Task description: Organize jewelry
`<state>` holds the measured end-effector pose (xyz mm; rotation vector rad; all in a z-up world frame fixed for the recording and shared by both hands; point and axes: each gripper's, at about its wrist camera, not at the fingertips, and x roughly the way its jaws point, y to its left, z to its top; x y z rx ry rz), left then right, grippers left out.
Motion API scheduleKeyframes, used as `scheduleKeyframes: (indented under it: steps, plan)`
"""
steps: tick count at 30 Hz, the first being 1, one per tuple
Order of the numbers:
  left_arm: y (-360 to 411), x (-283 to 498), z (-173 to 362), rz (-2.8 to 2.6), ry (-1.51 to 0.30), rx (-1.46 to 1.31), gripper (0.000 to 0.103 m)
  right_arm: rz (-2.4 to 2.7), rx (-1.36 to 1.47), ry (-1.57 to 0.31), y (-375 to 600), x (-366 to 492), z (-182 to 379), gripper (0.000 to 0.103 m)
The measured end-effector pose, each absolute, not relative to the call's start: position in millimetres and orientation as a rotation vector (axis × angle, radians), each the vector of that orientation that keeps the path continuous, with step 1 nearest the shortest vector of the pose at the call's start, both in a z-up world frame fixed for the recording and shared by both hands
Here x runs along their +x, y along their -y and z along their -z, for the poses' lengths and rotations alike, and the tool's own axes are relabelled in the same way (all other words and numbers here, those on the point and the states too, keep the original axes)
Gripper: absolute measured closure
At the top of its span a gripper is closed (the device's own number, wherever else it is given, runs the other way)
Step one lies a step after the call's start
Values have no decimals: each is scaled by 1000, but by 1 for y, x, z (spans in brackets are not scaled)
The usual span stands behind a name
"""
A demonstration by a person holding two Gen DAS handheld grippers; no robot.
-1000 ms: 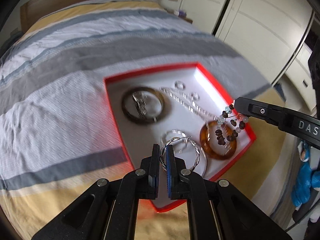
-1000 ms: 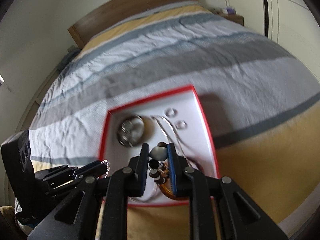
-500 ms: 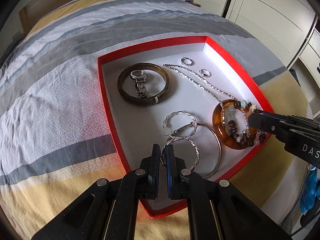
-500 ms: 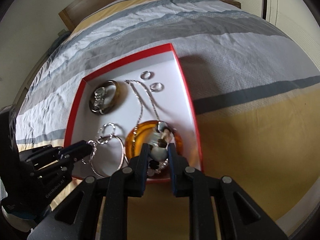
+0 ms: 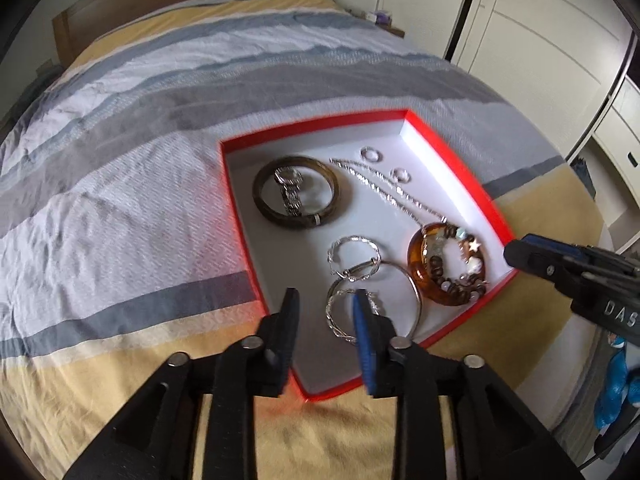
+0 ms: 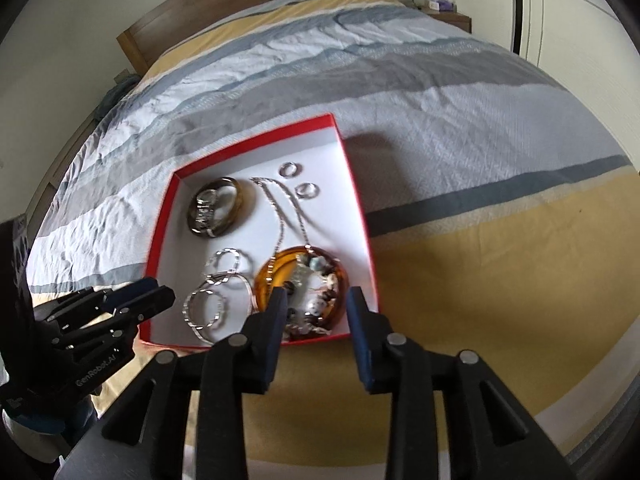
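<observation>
Jewelry: all pieces lie in the red box (image 5: 460,178), centre of the frame on the striped bed (image 5: 160,160); the low walls keep small items from rolling into the bedding.

- Dark bangle (image 5: 298,192), upper left of box, watch (image 5: 290,190) laid inside it, probably to save floor space.
- Amber bangle (image 5: 444,264), right of box, with the bead bracelet (image 5: 460,276) heaped in and over its ring.
- Three silver hoops (image 5: 372,284), lower centre, overlapping.
- Chain (image 5: 388,196), running diagonally from the upper middle to the amber bangle.
- Two rings (image 5: 386,166), upper right, apart from each other.
- Left gripper (image 5: 324,300): jaws have just been opening and now stand spread, nothing pinched; the twisted hoop lies in the box beyond them.
- Right gripper (image 6: 316,300): likewise just opened, fingers spread, empty, above the bead bracelet.

Both pieces look set down; judged near done.
</observation>
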<state>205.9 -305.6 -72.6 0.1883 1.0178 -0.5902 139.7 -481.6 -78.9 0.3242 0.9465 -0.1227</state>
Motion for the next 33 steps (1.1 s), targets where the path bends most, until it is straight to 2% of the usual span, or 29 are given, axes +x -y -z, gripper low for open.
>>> scheduleKeyframes:
  steps: [1, 17, 33]
  plan:
    - [302, 205, 68, 586, -1009, 180, 65, 123, 316, -943, 478, 138, 76, 71]
    - [199, 166, 15, 425, -877, 100, 35, 102, 237, -891, 409, 111, 39, 63]
    - [87, 86, -26, 245, -761, 81, 34, -9, 127, -849, 318, 58, 18, 61]
